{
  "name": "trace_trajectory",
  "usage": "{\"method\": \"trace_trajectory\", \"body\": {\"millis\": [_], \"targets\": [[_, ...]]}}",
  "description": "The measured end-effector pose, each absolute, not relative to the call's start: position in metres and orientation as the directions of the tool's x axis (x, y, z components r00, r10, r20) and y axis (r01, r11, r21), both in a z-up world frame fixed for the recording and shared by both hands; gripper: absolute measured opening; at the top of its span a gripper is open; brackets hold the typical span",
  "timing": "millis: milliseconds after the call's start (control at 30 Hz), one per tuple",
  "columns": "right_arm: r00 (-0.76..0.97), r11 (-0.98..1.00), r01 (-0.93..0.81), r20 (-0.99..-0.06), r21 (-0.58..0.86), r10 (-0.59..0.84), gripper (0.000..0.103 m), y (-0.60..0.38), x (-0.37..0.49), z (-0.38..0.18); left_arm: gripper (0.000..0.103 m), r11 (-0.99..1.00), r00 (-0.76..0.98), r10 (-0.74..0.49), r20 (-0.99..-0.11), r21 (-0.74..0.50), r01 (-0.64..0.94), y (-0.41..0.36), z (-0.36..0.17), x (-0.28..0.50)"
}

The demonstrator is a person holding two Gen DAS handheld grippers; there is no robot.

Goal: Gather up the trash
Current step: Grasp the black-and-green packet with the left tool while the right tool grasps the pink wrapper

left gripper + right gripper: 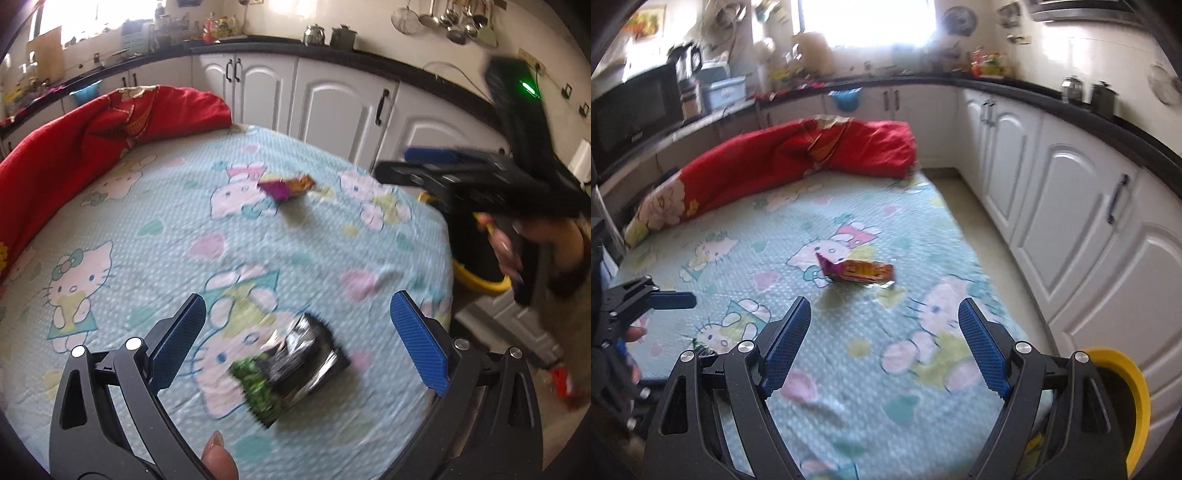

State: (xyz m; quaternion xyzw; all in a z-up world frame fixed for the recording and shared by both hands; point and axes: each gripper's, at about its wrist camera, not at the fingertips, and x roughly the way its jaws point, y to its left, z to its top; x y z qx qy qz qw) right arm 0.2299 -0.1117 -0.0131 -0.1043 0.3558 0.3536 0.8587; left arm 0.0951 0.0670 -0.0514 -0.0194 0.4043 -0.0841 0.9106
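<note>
Trash lies on the cartoon-cat bedsheet (110, 206): a crumpled silver, black and green foil packet (291, 363) between the left gripper's (297, 341) wide-spread jaws, untouched, and farther off a smaller magenta-and-orange wrapper (855, 271), ahead of the right gripper (884, 343), likewise gaping and empty.

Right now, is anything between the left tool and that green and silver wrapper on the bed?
Nothing visible. The left tool is open, and the green and silver wrapper lies on bare bedsheet just ahead of its fingers, with no other object between them.
</note>
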Motion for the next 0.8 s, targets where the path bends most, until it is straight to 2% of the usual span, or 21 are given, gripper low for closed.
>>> {"method": "trace_trajectory", "body": {"millis": [100, 167, 400, 500, 633, 800], "targets": [[0.479, 0.694, -0.72, -0.71, 0.018, 0.516, 0.079, -0.085, 0.236, -0.024, 0.09, 0.983, 0.647, -0.173, -0.743, -0.085, 0.165, 0.069, -0.056, 0.092], [0.481, 0.674, -0.738, -0.72, -0.025, 0.5, 0.079, -0.068, 0.239, -0.031, 0.083, 0.98, 0.635, -0.176, -0.752, -0.072, 0.186, 0.069, -0.061, 0.092], [0.472, 0.634, -0.768, -0.75, -0.092, 0.463, 0.073, -0.025, 0.251, -0.051, 0.069, 0.97, 0.601, -0.164, -0.782, -0.018, 0.241, 0.062, -0.076, 0.093], [0.468, 0.632, -0.768, -0.764, -0.104, 0.443, 0.064, -0.013, 0.257, -0.059, 0.059, 0.97, 0.585, -0.165, -0.794, -0.023, 0.242, 0.061, -0.082, 0.094], [0.468, 0.636, -0.762, -0.782, -0.121, 0.412, 0.04, -0.003, 0.264, -0.07, 0.056, 0.968, 0.577, -0.162, -0.8, -0.016, 0.249, 0.06, -0.088, 0.095], [0.472, 0.655, -0.749, -0.772, -0.097, 0.425, 0.027, -0.006, 0.265, -0.07, 0.049, 0.969, 0.577, -0.151, -0.802, -0.005, 0.247, 0.059, -0.091, 0.096]]}}
